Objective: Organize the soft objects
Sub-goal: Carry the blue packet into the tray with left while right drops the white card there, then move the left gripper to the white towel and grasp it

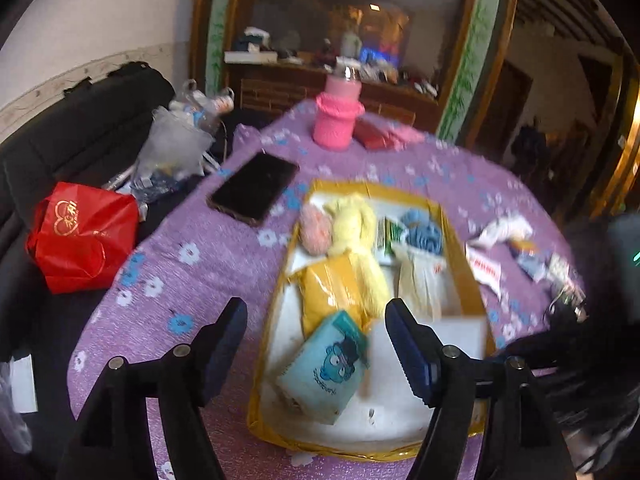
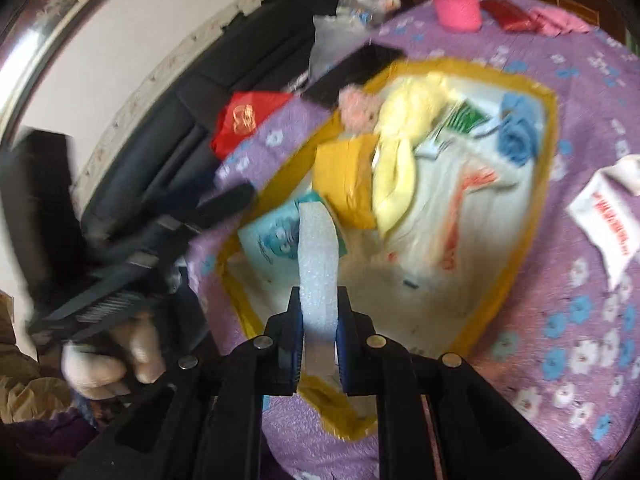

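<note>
The right gripper (image 2: pixel 318 320) is pinching a white foam strip (image 2: pixel 318 252) above the near end of the yellow-rimmed tray (image 1: pixel 460 248). The left gripper (image 1: pixel 316 344) is hovering with fingers spread. Inside the tray are lying a teal tissue pack (image 1: pixel 324 368), a yellow pouch (image 1: pixel 332 292), a yellow plush (image 1: pixel 356 232) and blue yarn (image 1: pixel 424 230).

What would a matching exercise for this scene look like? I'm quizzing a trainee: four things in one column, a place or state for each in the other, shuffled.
Things
1. white foam strip
2. black phone
3. pink bottle
4. blue tissue pack

Places or states
A. lying flat on the purple cloth, left of the box
B. clamped in the right gripper
C. inside the yellow-edged box, near end
D. standing upright beyond the box

Pairs: 1-B, 2-A, 3-D, 4-C
</note>
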`<state>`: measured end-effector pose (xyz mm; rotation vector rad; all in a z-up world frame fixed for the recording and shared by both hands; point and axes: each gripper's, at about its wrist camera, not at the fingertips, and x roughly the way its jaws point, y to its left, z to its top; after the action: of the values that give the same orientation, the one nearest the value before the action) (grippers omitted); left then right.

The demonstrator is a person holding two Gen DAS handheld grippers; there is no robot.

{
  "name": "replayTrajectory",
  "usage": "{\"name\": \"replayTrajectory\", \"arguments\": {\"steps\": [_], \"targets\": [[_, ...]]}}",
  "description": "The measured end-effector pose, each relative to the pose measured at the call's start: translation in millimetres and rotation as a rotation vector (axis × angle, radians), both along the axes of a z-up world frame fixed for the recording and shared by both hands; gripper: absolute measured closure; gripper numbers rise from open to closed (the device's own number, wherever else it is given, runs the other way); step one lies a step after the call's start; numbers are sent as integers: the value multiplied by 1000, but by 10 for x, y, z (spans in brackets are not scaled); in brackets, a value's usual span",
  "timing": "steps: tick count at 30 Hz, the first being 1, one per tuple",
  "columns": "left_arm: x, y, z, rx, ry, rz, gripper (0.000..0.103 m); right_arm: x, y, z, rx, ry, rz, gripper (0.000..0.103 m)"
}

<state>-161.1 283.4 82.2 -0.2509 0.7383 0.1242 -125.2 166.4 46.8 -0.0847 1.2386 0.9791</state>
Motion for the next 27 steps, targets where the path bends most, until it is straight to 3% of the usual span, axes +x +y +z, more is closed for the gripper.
{"name": "replayTrajectory", "arguments": {"steps": [1, 6, 15, 20, 27], "targets": [[-20, 9, 29, -1, -16, 5, 27, -10, 33, -49, -23, -4, 0, 88], [-84, -25, 106, 38, -58, 20, 22, -92, -7, 72, -85, -141, -29, 54], [-18, -172, 47, 102, -26, 31, 22, -98, -539, 456, -18, -258, -161, 48], [30, -389, 45, 180, 4, 12, 22, -20, -891, 506, 37, -270, -262, 40], [87, -656, 63, 235, 31, -13, 22, 66, -1206, 464, 53, -253, -336, 38]]}}
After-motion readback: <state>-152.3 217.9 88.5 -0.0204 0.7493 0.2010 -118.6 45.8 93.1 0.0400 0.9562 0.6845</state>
